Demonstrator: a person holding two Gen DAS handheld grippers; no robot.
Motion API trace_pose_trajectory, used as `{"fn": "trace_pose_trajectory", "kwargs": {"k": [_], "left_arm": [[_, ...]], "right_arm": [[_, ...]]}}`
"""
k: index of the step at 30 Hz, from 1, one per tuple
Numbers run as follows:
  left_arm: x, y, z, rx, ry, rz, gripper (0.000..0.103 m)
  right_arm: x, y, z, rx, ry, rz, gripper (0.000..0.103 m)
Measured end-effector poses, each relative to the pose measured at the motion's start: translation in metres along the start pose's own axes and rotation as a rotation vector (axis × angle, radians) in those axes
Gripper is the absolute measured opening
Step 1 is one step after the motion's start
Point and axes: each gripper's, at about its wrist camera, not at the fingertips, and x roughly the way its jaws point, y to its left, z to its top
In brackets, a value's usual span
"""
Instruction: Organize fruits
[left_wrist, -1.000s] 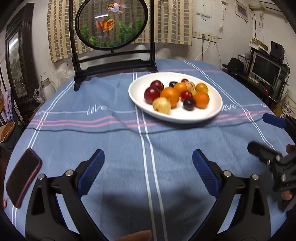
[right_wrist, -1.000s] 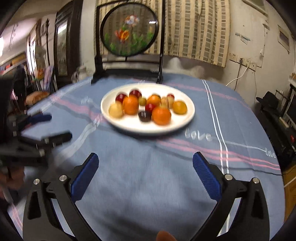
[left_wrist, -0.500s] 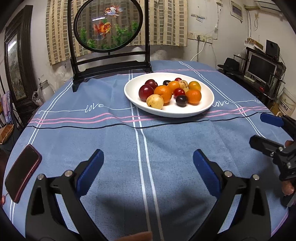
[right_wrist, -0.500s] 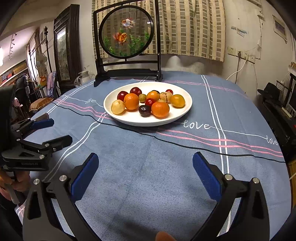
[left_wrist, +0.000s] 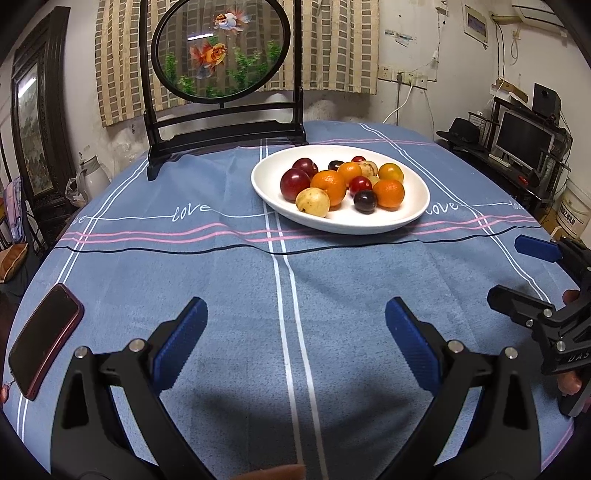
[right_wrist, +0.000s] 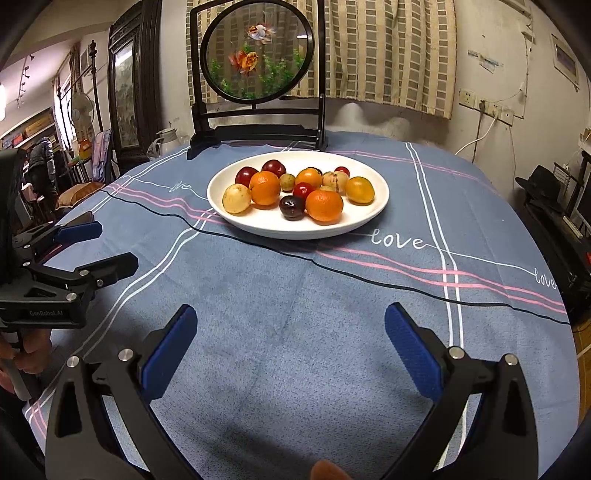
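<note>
"love" on tablecloth (right_wrist: 397, 240); "GenRobot.AI" on left tool (right_wrist: 79, 251)

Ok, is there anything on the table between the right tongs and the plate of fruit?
Nothing visible. Only bare blue tablecloth lies between the open right tongs and the white plate of fruit. The left tongs hover off to the side, clear of that path.

Black tongs (left_wrist: 295, 334), blue ribbed pads (left_wrist: 181, 341), silver screws

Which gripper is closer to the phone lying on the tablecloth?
Left. The left gripper hovers just right of the phone; the right gripper sits farther right, across the table.
</note>
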Motion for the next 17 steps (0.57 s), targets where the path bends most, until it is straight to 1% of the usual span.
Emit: {"fn": "trace_pose_trajectory", "kwargs": {"k": [6,17], "left_arm": [[-0.0009,0.0006,-0.0012,0.004,-0.006,0.000,0.099],[0.0005,-0.0014,-0.0014,0.012,-0.004,0.023,0.099]], "right_arm": [[0.0015,0.0004,-0.0001,0.002,0.008,-0.004,0.102],[0.0018,0.0013,0.0006,0.001,0.010,-0.008,0.102]]}}
